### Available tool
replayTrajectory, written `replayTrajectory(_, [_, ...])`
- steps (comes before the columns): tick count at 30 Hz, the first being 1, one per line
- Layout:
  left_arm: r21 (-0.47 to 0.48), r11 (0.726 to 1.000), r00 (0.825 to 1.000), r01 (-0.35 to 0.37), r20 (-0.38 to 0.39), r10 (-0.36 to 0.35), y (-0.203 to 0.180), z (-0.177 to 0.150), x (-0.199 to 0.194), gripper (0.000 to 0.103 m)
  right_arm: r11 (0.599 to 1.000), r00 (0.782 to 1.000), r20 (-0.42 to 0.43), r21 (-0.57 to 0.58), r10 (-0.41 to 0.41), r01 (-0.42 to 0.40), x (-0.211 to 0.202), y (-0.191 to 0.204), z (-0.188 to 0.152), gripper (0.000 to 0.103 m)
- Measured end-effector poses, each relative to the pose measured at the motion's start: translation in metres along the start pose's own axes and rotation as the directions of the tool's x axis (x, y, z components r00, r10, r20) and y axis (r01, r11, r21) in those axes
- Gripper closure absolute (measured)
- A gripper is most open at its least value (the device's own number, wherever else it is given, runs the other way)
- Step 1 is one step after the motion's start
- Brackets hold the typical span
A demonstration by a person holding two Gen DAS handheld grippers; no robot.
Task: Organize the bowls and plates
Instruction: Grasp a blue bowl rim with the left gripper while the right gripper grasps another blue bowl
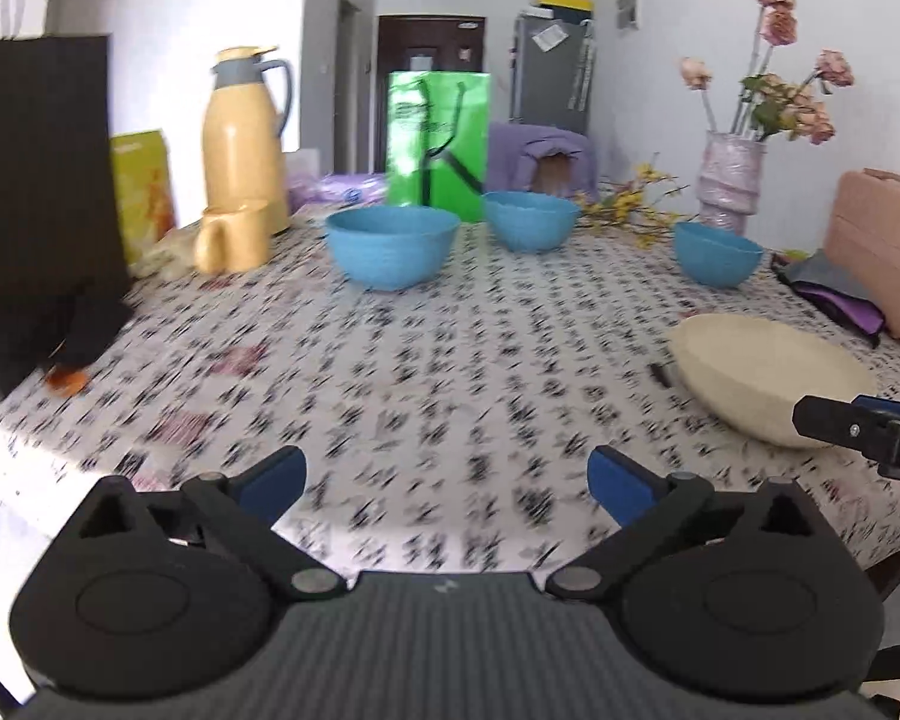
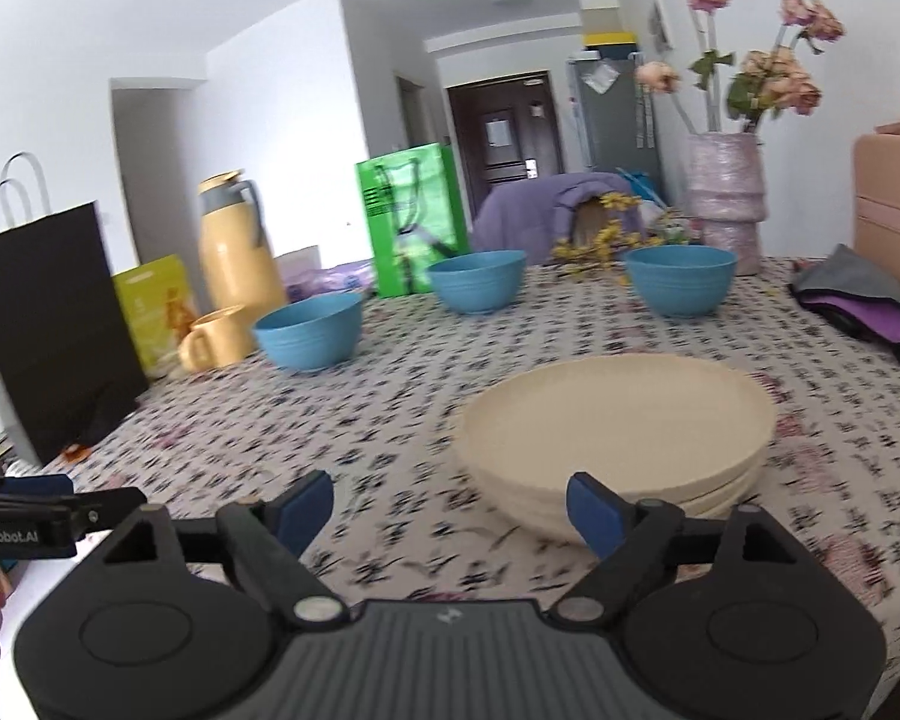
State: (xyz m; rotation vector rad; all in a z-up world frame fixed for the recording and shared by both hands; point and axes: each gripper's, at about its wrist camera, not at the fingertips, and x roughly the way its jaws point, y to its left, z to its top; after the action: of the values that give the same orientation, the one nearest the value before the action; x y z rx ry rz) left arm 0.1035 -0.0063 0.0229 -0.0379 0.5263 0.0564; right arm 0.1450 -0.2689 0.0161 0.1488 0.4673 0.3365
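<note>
Three blue bowls stand apart across the far half of the patterned table: a left bowl point(image 1: 392, 246) point(image 2: 309, 329), a middle bowl point(image 1: 530, 219) point(image 2: 477, 279) and a right bowl point(image 1: 717, 262) point(image 2: 680, 279). A stack of cream plates point(image 2: 618, 438) point(image 1: 768, 378) rests near the front right. My left gripper point(image 1: 447, 483) hovers open over bare tablecloth, nothing between its blue pads. My right gripper point(image 2: 450, 510) is open just in front of the plate stack, its right pad point(image 2: 594, 513) close to the stack's near rim. Each gripper shows at the edge of the other's view.
A black paper bag point(image 1: 36, 198) stands at the table's left edge beside a yellow box point(image 1: 144, 192), a yellow mug point(image 1: 234, 237) and a yellow thermos jug point(image 1: 246, 138). A green bag point(image 1: 438, 144), a flower vase point(image 1: 729, 180), a pink case point(image 1: 876, 252) and folded cloths point(image 2: 858, 300) line the back and right.
</note>
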Motion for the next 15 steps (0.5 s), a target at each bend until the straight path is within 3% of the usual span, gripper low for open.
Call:
replayTrajectory(5, [-0.036, 0.999, 1.000, -0.027, -0.004, 0.027, 0.018, -0.008, -0.006, 0.001, 1.000, 1.000, -0.019, -0.011, 0.023, -0.023, 0.001, 0.016, -0.008, 0.018])
replayTrajectory(15, [-0.057, 0.998, 1.000, -0.014, -0.009, 0.014, 0.024, -0.003, 0.006, 0.000, 1.000, 1.000, -0.028, -0.017, 0.005, -0.005, 0.008, 0.020, -0.004, 0.018])
